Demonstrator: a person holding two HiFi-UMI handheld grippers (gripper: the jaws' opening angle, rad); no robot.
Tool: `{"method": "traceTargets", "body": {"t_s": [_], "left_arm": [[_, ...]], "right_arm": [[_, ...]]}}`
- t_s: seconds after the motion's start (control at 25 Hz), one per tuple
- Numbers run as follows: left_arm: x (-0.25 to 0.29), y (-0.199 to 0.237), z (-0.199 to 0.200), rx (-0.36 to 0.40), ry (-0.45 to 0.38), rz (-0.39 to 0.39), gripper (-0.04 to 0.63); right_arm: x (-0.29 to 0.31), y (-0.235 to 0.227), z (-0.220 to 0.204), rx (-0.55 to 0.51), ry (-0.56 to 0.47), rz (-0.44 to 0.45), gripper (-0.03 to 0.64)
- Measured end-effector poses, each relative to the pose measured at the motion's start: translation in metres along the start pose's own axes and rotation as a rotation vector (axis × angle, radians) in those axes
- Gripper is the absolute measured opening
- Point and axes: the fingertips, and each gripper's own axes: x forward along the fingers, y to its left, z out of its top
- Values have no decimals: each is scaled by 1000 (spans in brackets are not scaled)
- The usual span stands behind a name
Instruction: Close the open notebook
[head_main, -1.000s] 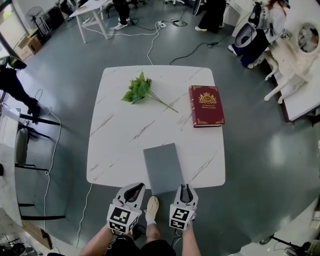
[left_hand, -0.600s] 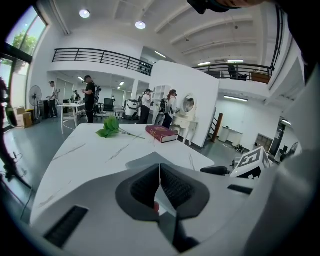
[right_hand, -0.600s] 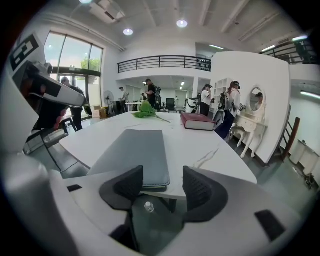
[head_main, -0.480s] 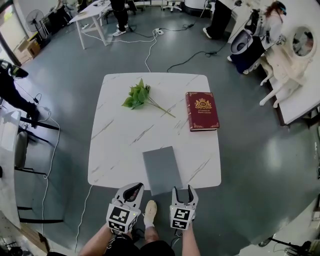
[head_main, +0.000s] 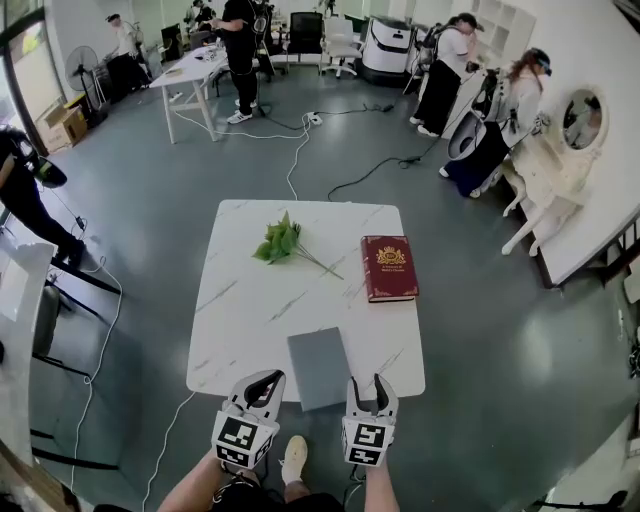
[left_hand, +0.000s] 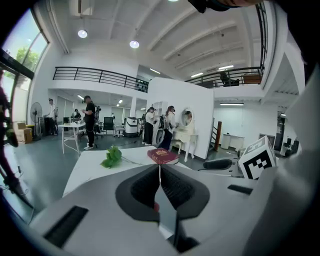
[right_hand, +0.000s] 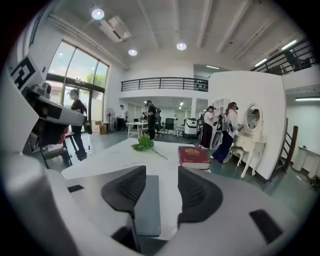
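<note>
The grey notebook (head_main: 318, 368) lies shut and flat at the near edge of the white marble table (head_main: 250, 300). Both grippers hang just short of that edge, off the table. My left gripper (head_main: 262, 378) is shut, its pads (left_hand: 172, 186) meeting with nothing between them. To the notebook's right, my right gripper (head_main: 365, 382) is open. Its jaws have just been opening and then closing a little, and hold nothing. In the right gripper view the notebook (right_hand: 148, 205) shows below the gap of my right gripper (right_hand: 161, 172).
A red hardcover book (head_main: 389, 267) lies shut at the table's right side. A green leafy sprig (head_main: 280, 241) lies at the far left. Cables run over the grey floor beyond the table, where several people stand among desks. A white vanity table (head_main: 560, 190) stands at the right.
The view has pulled back and up, so the table looks smaller and more of the room shows. Both grippers have risen. The right jaws stand wider than a second ago. The notebook has not moved.
</note>
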Motion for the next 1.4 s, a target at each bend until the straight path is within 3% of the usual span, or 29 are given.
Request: {"method": "traceTargets", "body": {"t_s": [0.4, 0.68, 1.2, 1.4], "left_arm": [[-65, 7, 78, 61, -153, 81, 28], [-103, 11, 91, 76, -222, 134, 28], [-156, 9, 70, 65, -247, 203, 28], [-163, 9, 69, 61, -246, 207, 28]], "right_arm": [[-51, 27, 97, -21, -189, 61, 170], [-80, 60, 135, -58, -300, 121, 127], [-112, 97, 138, -88, -339, 169, 19], [-118, 105, 137, -92, -338, 183, 17]]}}
